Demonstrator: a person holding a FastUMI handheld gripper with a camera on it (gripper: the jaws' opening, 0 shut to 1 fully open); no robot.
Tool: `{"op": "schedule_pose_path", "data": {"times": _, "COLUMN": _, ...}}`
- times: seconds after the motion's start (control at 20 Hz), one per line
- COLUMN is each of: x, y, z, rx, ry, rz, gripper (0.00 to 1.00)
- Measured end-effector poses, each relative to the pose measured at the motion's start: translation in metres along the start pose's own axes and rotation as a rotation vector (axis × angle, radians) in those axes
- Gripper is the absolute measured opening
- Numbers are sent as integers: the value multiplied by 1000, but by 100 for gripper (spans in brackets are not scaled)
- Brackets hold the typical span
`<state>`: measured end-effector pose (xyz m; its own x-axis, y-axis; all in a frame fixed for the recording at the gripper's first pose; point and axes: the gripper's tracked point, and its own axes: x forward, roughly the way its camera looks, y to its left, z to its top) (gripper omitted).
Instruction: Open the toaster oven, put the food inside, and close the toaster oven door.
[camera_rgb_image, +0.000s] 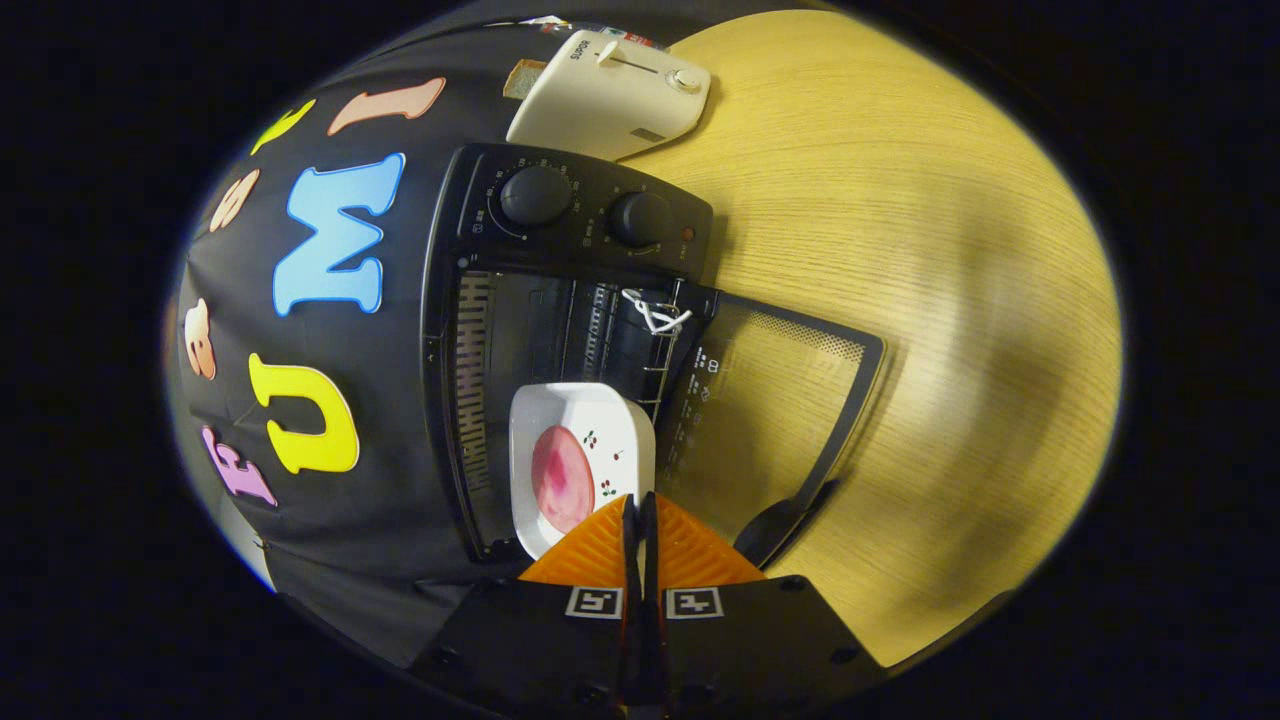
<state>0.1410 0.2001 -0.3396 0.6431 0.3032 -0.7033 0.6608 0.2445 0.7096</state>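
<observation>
Plate at the oven mouth, door still down

Gripper view: the claw (640, 515) has its fingers pressed narrow on the near rim of the white square plate with pink food (578, 462), which lies just ahead at 11 o'clock, entering the black toaster oven (560, 260). The oven's open glass door (775, 400) lies flat on the wooden bench (950, 300) at 1 o'clock.

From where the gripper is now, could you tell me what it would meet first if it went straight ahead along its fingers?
The gripper is shut on the edge of the white plate of pink food, at the open toaster oven. Straight ahead, the plate would probably meet the oven's wire rack or interior first; depth is unclear.
</observation>
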Motion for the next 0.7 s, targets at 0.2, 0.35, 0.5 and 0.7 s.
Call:
{"op": "schedule_pose_path", "data": {"times": 0.2, "x": 20, "y": 9, "z": -3, "rx": 40, "ry": -64, "rz": 2, "gripper": 2}}
{"op": "schedule_pose_path", "data": {"times": 0.35, "x": 32, "y": 15, "z": -4, "rx": 61, "ry": -107, "rz": 3, "gripper": 2}}
{"op": "schedule_pose_path", "data": {"times": 0.5, "x": 44, "y": 21, "z": 0, "rx": 98, "ry": -142, "rz": 3, "gripper": 2}}
{"op": "schedule_pose_path", "data": {"times": 0.7, "x": 59, "y": 27, "z": 8, "rx": 114, "ry": -190, "rz": 1, "gripper": 2}}
